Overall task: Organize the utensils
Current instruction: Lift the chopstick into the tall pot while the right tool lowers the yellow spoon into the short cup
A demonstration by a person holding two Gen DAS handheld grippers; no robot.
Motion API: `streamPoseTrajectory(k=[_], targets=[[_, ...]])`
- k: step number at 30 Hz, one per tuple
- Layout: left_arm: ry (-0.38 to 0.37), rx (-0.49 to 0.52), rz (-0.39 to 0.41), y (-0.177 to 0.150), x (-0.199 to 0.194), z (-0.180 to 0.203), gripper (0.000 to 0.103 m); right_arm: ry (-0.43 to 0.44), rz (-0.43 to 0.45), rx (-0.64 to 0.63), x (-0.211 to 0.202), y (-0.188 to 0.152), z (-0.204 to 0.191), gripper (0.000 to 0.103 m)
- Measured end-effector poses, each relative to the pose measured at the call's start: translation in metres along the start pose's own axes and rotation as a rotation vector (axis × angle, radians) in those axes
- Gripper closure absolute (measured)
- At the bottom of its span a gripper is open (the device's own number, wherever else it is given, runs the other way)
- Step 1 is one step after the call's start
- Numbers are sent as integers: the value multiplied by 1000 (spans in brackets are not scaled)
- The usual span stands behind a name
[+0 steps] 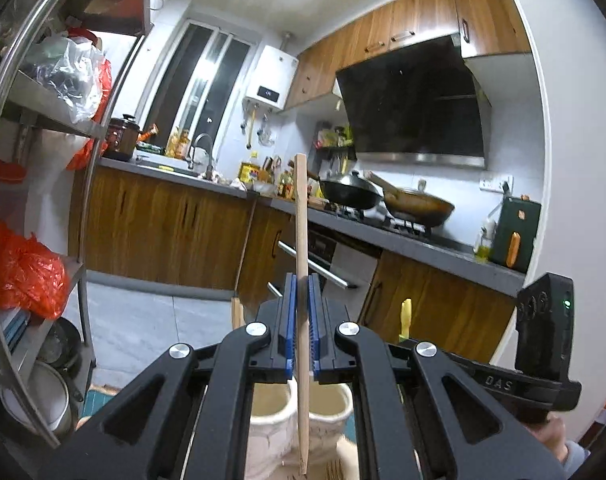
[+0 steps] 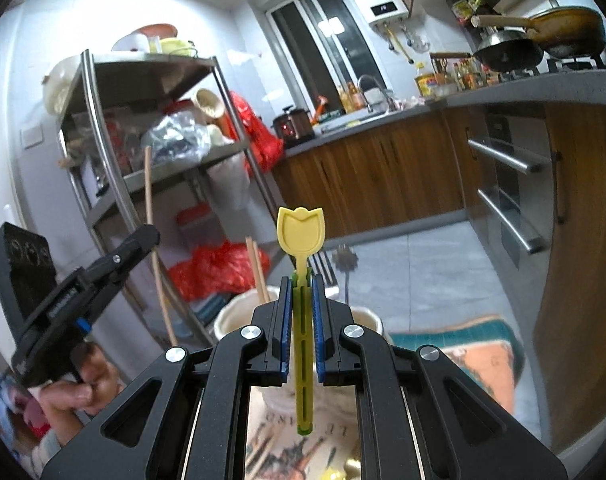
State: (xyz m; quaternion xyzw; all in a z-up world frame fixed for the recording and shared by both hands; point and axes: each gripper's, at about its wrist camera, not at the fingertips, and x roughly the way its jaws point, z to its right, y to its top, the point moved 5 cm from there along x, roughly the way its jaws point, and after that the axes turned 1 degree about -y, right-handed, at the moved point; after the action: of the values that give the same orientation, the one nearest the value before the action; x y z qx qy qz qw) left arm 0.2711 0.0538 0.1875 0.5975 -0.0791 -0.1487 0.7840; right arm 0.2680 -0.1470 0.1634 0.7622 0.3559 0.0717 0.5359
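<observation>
The left gripper [image 1: 302, 312] is closed on a wooden chopstick [image 1: 301, 240], held upright with its tip above two cream jars [image 1: 271, 420]. The right gripper [image 2: 302, 312] is closed on a yellow utensil [image 2: 301, 232] with a tulip-shaped end, above a jar [image 2: 239, 320] that already holds chopsticks and a fork [image 2: 327, 266].

Risk: the thin chopstick can pivot between the pads and miss the jar mouth. The fork can block the yellow utensil. The two grippers are near each other and can collide. Which jar sits directly below the chopstick tip is probably the left one; the view is partly blocked.
</observation>
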Motion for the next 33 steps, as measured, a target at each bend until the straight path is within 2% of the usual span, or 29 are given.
streamPoseTrajectory(k=[15,24,27,33], targets=[[-18,-83,88,-4,27,-31,98,-32,81,-24,29,8,3,92],[20,-13,167,2,32,-26,98,-71,105,-54,46,9,5,92],[39,15,143,-10,40,-25,98,-103,96,-80,55,2,5,92],[65,49,42,-41,47,-30,98,-170,27,-174,67,-21,6,92]])
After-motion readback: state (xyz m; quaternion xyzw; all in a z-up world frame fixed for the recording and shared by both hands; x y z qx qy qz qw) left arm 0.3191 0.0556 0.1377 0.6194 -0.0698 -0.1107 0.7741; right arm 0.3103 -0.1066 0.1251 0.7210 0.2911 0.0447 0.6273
